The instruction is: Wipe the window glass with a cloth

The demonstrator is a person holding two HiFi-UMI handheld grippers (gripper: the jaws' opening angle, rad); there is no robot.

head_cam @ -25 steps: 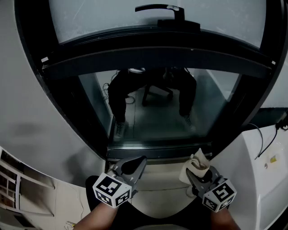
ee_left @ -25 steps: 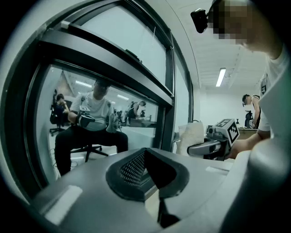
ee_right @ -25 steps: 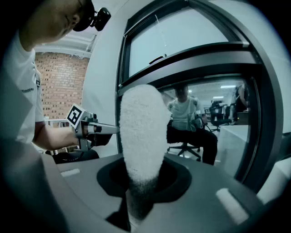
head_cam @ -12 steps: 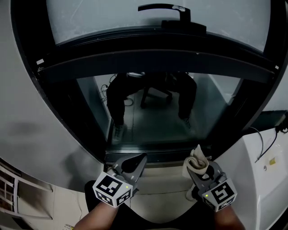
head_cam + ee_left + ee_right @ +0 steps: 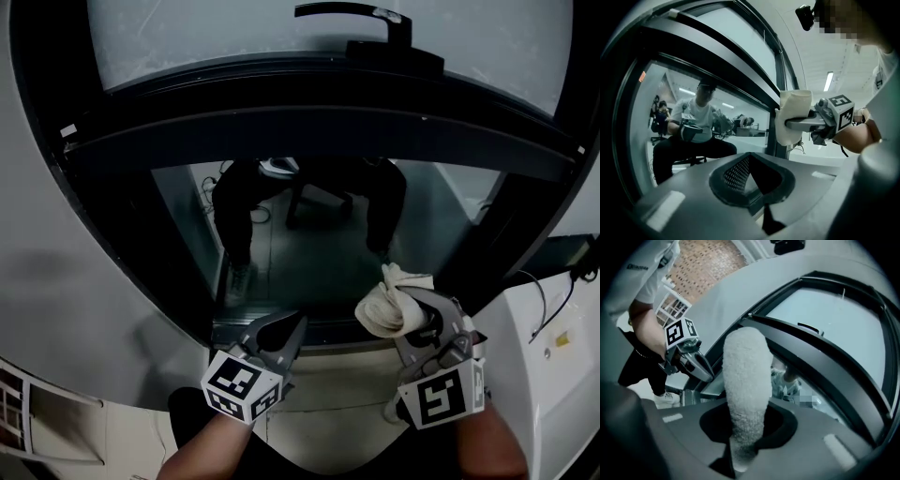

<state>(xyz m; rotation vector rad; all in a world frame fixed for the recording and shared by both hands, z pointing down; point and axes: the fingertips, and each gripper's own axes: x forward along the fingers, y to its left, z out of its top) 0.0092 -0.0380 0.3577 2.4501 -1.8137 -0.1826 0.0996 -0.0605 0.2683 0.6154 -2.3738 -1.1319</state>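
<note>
The window's lower glass pane (image 5: 309, 246) sits in a black frame straight ahead and mirrors a seated person. My right gripper (image 5: 411, 307) is shut on a folded white cloth (image 5: 386, 304), holding it up in front of the pane's lower right part; whether the cloth touches the glass cannot be told. In the right gripper view the cloth (image 5: 743, 376) stands up between the jaws and hides much of the pane. My left gripper (image 5: 283, 332) is shut and empty, low by the bottom frame rail. The left gripper view shows the cloth (image 5: 791, 117) to its right.
A black crossbar (image 5: 319, 127) divides the lower pane from a frosted upper pane (image 5: 234, 37) that carries a black handle (image 5: 361, 21). A white cabinet (image 5: 548, 375) with cables stands at the right. A grey wall (image 5: 66, 281) curves at the left.
My right gripper has lifted the cloth up and slightly left, from the sill to in front of the lower pane. The left gripper has hardly moved.
</note>
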